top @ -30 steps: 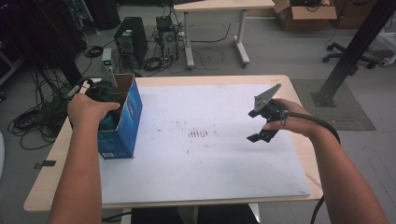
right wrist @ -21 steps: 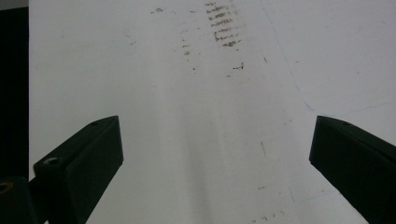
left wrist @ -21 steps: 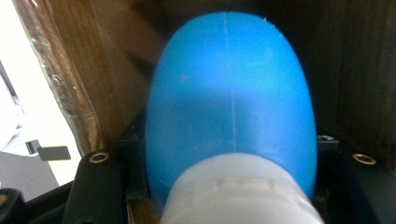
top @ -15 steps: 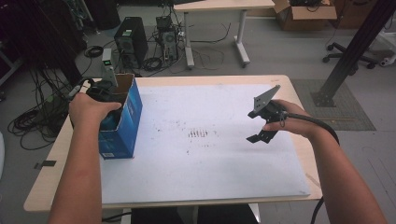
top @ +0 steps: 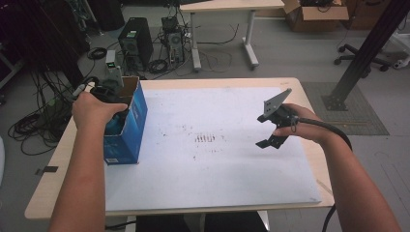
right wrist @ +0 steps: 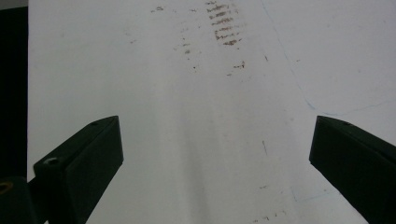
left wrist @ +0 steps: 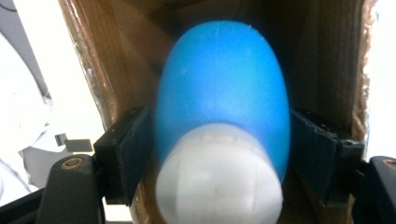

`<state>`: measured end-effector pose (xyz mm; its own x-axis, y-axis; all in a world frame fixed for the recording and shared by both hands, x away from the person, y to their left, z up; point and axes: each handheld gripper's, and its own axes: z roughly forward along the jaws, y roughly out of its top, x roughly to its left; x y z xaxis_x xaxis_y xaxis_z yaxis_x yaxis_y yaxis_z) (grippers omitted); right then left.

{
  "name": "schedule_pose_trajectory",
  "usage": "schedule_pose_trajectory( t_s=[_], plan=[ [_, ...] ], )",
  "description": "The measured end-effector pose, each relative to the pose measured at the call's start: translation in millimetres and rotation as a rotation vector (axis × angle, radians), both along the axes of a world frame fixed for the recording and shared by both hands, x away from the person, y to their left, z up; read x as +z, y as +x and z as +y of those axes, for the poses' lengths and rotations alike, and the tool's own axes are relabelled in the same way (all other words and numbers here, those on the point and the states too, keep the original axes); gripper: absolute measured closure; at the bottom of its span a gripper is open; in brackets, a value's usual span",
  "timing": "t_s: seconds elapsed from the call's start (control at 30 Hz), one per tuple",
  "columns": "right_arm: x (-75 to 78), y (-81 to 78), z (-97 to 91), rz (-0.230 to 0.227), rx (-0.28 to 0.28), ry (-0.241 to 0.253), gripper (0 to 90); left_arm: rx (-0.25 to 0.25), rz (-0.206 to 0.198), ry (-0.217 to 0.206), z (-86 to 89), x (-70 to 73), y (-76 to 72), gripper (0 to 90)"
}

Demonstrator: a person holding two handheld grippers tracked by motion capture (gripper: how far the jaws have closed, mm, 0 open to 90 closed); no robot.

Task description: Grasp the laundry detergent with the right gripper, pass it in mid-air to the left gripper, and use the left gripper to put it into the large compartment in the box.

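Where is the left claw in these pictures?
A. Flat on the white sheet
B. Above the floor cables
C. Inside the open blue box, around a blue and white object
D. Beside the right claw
C: the left claw reaches into the blue box, its jaws flanking the blue and white object.

A light wooden tabletop (top: 309, 92) with rounded corners carries a large white sheet (top: 217, 174) that covers most of its surface, leaving a bare wood margin along the edges. The sheet is marked with small dark smudges (top: 205, 138) near its middle. An open blue cardboard box (top: 133, 130) stands upright at the sheet's left edge, partly on the bare wood.
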<state>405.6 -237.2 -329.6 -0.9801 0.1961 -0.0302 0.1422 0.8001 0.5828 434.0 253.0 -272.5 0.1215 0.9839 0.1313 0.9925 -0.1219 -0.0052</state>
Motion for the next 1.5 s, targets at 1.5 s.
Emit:
schedule_pose_trajectory(
  t_s=[1.5],
  plan=[
    [5.3, -6.1, -3.6, -0.021, -0.006, 0.009, 2.8, -0.153, -0.089, -0.077, -30.6, 62.4, -12.3, 5.0]
  ],
)
